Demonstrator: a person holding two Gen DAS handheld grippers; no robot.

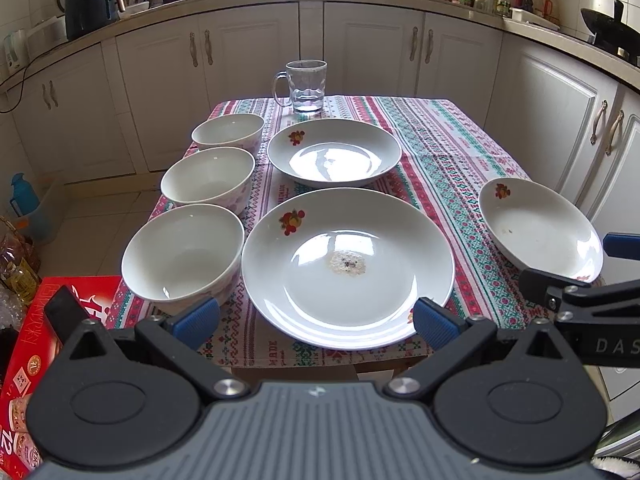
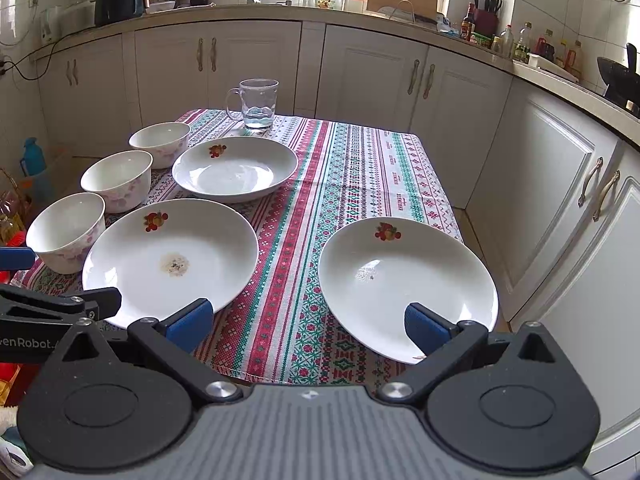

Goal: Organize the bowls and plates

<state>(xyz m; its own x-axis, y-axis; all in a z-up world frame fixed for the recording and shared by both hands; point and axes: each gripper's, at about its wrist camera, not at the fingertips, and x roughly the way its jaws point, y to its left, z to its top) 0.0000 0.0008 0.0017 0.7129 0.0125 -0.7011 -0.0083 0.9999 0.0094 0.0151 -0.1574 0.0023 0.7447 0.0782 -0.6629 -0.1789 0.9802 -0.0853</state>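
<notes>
Three white bowls stand in a row on the table's left side: near [image 1: 182, 254] [image 2: 66, 232], middle [image 1: 208, 180] [image 2: 116, 180], far [image 1: 228, 132] [image 2: 160, 144]. Three white plates with a fruit print lie on the cloth: a near plate with a stain [image 1: 348, 268] [image 2: 172, 260], a far plate [image 1: 334, 152] [image 2: 236, 168], and a right plate [image 1: 540, 232] [image 2: 404, 284]. My left gripper [image 1: 316, 322] is open and empty at the near plate's front edge. My right gripper [image 2: 308, 326] is open and empty, its right finger [image 2: 426, 328] over the right plate's near rim.
A glass mug [image 1: 306, 86] [image 2: 258, 104] stands at the table's far edge. The patterned tablecloth [image 1: 440, 148] [image 2: 352, 184] covers the table. White cabinets [image 1: 372, 48] surround it. A red box [image 1: 28, 344] and bottles sit on the floor to the left.
</notes>
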